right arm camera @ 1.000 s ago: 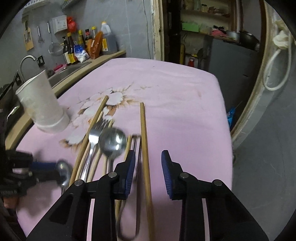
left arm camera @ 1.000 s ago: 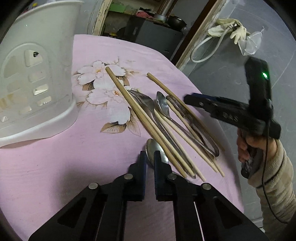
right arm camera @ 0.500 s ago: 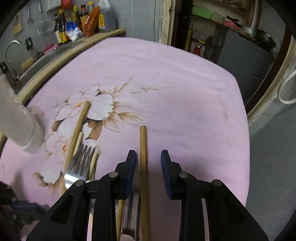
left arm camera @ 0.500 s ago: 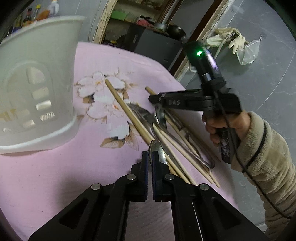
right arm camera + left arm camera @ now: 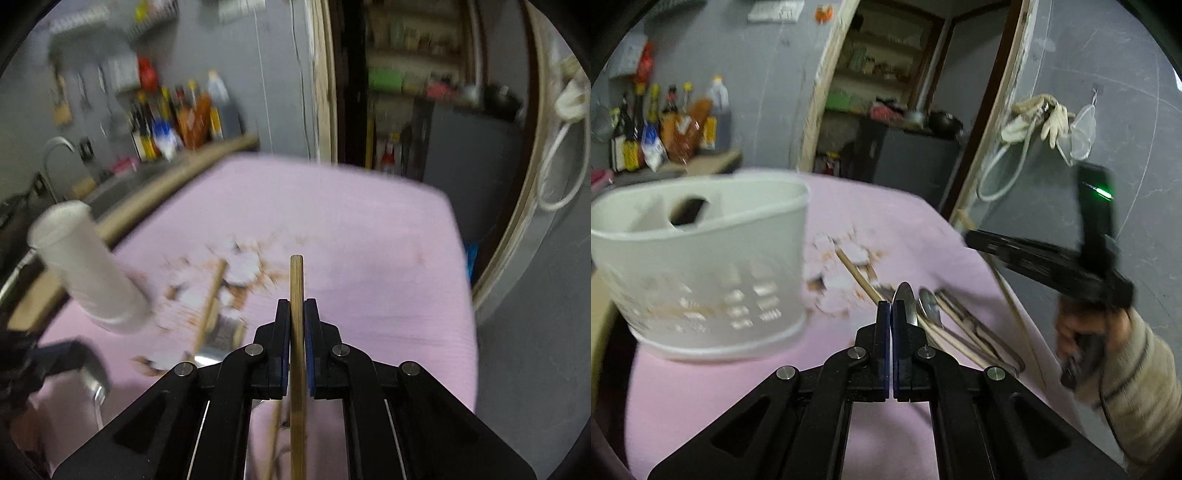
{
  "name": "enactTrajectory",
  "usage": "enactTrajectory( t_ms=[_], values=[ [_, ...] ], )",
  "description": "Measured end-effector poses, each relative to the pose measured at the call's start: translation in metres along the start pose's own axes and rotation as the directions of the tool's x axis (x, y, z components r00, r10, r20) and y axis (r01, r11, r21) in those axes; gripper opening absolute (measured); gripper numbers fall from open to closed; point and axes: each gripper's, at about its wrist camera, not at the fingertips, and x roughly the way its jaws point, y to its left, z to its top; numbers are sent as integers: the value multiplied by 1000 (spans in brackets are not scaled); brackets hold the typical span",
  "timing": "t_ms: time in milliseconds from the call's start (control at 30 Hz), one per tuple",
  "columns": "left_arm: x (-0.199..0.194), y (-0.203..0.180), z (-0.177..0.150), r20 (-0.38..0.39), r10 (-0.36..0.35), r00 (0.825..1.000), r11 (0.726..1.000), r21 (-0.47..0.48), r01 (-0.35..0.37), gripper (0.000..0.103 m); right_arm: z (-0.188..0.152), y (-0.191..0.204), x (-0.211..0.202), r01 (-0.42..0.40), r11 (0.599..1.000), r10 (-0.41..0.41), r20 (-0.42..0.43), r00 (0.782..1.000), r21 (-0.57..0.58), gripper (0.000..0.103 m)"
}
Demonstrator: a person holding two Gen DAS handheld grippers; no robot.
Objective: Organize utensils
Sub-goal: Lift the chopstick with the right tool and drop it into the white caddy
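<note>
Left gripper [image 5: 891, 314] clenched on a spoon [image 5: 904, 301], bowl sticking up past the pads, just right of the white holder [image 5: 701, 266]. Right gripper [image 5: 297, 314] closing tight on a chopstick [image 5: 296, 280] above the pink cloth [image 5: 369, 229]. Other utensils [image 5: 960, 325] lie near the table's right edge.

Pink-clothed table [image 5: 713, 391]: caddy [image 5: 701, 266], cutlery [image 5: 964, 328].

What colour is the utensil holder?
White, with slotted openings low on its side; the utensil holder shows best in the left wrist view.
</note>
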Motion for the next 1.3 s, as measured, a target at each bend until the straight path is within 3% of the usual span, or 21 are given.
enactTrajectory(
  t_ms=[133, 233, 400, 500, 667, 800, 933, 1067, 1167, 1300],
  values=[
    [-13, 0, 5, 84, 42, 996, 999, 5, -43, 0, -2, 17, -42, 6, 1000, -7, 195, 981, 6, 5],
    [-30, 0, 10, 161, 77, 984, 997, 17, -81, 0, 3, 33, -67, 11, 1000, -10, 324, 946, -4, 5],
    [-62, 6, 25, 274, 125, 954, 990, 23, -137, 0, 20, 65, -85, -2, 999, 27, 458, 888, -55, 5],
    [-80, 17, 34, 328, 164, 930, 984, 16, -179, 0, 32, 84, -91, -49, 995, 85, 531, 843, -82, 5],
    [-114, 40, 52, 427, 259, 866, 959, -8, -283, 0, 59, 121, -88, -120, 987, 162, 648, 744, -109, 5],
    [-135, 67, 63, 464, 328, 823, 939, -68, -336, 0, 78, 147, -81, -183, 979, 194, 718, 669, -94, 5],
    [-150, 96, 71, 495, 430, 755, 895, -122, -430, 0, 95, 167, -65, -230, 972, 184, 772, 609, -50, 5],
    [-147, 120, 70, 505, 509, 697, 850, -164, -501, 0, 102, 181, -46, -203, 979, 133, 800, 585, -15, 5],
    [-136, 131, 66, 498, 550, 671, 822, -182, -539, 0, 100, 181, -37, -183, 983, 96, 811, 578, 14, 5],
    [-113, 137, 60, 499, 586, 639, 789, -169, -591, 0, 95, 186, -25, -98, 995, 39, 819, 572, 21, 5]
  ],
)
